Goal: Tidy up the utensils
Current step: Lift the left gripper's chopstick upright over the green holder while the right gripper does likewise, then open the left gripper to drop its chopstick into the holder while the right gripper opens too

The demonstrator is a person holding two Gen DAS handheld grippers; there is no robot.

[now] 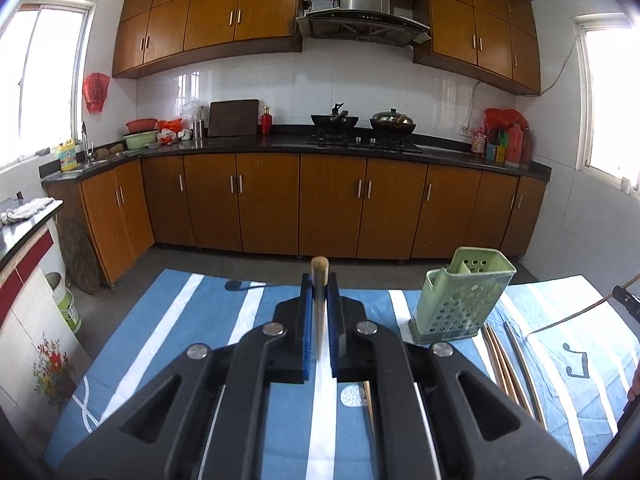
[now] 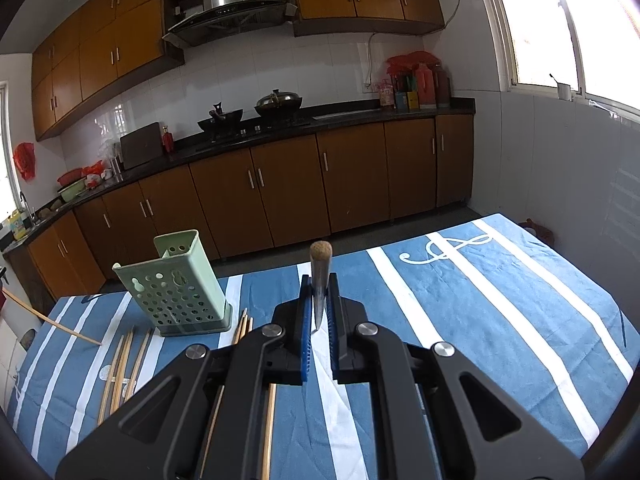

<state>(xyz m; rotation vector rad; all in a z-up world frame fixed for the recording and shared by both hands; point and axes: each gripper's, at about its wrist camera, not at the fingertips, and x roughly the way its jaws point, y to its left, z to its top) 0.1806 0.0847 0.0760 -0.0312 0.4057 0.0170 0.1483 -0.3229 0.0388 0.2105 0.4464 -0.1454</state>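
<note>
1. A table under a blue cloth with white stripes [image 1: 192, 312] fills the lower half of both wrist views; kitchen cabinets [image 1: 332, 208] run along the far wall at 12 o'clock.

2. A pale green perforated holder [image 1: 460, 296] stands upright on the cloth. In the left wrist view it sits at about 2 o'clock from the gripper tips; in the right wrist view [image 2: 180, 284] it sits at about 10 o'clock.

3. The left gripper [image 1: 319, 280] has its blue-padded jaws pressed in on a chopstick [image 1: 319, 272], which is pinched between them, its rounded wooden end poking out past the tips toward 12 o'clock, raised off the cloth.

4. The right gripper [image 2: 319, 280] likewise has its jaws clamped on a second chopstick [image 2: 320, 264], its wooden end sticking out forward at 12 o'clock, also off the cloth.

5. Loose chopsticks [image 2: 124, 364] lie flat on the cloth just in front of the holder, at 8 o'clock from the right gripper; more [image 2: 242, 326] lie beside the holder's base. In the left wrist view the same pile [image 1: 508, 356] lies at 4 o'clock.

6. None of the sticks can be seen inside the holder.
</note>
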